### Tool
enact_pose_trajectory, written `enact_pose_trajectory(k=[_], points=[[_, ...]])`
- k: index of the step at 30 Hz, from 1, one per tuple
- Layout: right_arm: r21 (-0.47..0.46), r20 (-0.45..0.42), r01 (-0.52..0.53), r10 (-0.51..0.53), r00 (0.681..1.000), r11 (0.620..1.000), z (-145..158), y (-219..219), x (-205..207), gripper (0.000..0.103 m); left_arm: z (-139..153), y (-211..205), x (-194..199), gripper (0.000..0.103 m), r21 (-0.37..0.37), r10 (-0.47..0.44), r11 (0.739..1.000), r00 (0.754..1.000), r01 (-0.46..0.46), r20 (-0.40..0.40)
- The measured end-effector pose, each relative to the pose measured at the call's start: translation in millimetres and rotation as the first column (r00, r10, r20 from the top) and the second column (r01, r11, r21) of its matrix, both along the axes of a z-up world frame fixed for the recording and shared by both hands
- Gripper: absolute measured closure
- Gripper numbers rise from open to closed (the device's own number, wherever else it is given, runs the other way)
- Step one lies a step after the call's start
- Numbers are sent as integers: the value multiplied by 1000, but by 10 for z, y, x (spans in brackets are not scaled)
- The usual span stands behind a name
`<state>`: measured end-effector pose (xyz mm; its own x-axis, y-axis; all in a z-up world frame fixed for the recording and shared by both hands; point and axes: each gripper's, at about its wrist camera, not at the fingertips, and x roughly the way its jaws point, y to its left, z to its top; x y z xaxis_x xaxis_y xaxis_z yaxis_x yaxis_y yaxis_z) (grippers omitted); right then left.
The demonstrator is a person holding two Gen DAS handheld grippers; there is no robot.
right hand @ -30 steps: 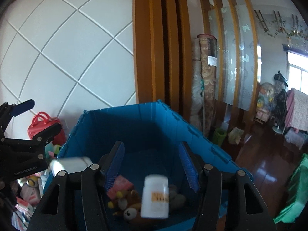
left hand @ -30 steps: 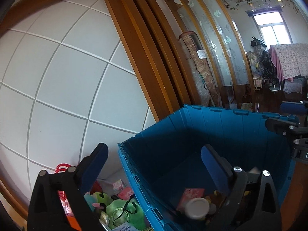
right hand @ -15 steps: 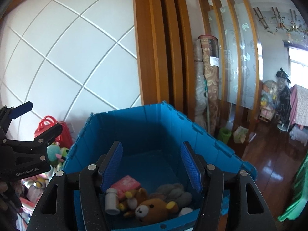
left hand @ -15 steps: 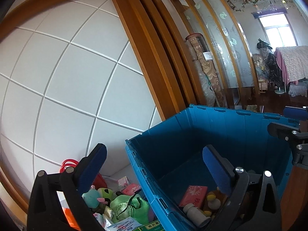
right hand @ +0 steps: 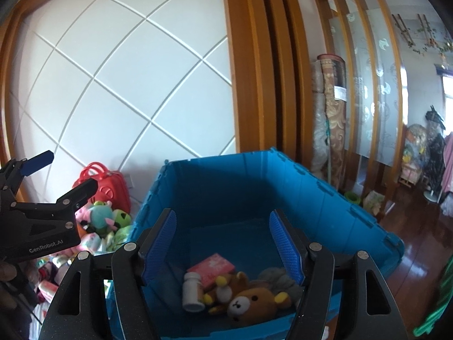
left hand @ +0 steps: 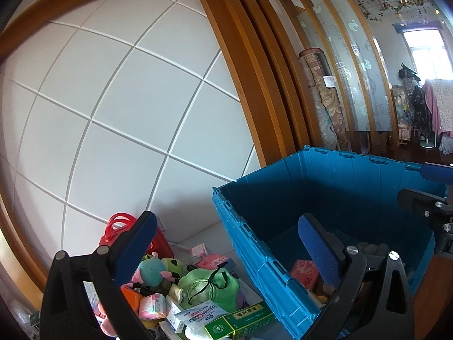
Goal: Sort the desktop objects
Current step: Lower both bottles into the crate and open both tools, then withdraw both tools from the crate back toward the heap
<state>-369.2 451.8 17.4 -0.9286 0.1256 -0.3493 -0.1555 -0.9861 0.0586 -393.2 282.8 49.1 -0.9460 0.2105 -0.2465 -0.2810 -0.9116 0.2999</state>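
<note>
A blue plastic crate stands against the wall; it also shows in the left wrist view. Inside lie a white pill bottle, a pink packet, a brown bear plush and a grey plush. My right gripper is open and empty above the crate's near side. My left gripper is open and empty, straddling the crate's left wall. Left of the crate lies a pile of plush toys, a green pouch and medicine boxes.
A red handbag stands against the white panelled wall behind the pile. A wooden frame and a rolled carpet stand behind the crate. Dark wooden floor lies to the right.
The white bottle dropped from between my right gripper's fingers and now lies in the crate. My left gripper has shifted left, showing more of the pile.
</note>
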Motion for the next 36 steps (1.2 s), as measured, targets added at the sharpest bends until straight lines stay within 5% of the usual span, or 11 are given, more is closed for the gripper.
enact_pose_trajectory(k=[11,18,28,36], points=[[24,-10,-70,70,997,997,28,-756,64,27,-122,-843,77,2,36,73,997,997,-74,18],[29,37,-158,157,987,987,-83,-1538,30,26,-384,-1937,133,2,36,185,982,981,-187,55],[-16,216,-294,290,932,956,-796,-2550,-236,26,-1188,-3334,185,2,-62,267,964,950,-260,160],[-57,356,-403,396,847,913,-1454,-3017,-348,25,-1993,-3808,365,2,-109,264,964,916,-242,302]])
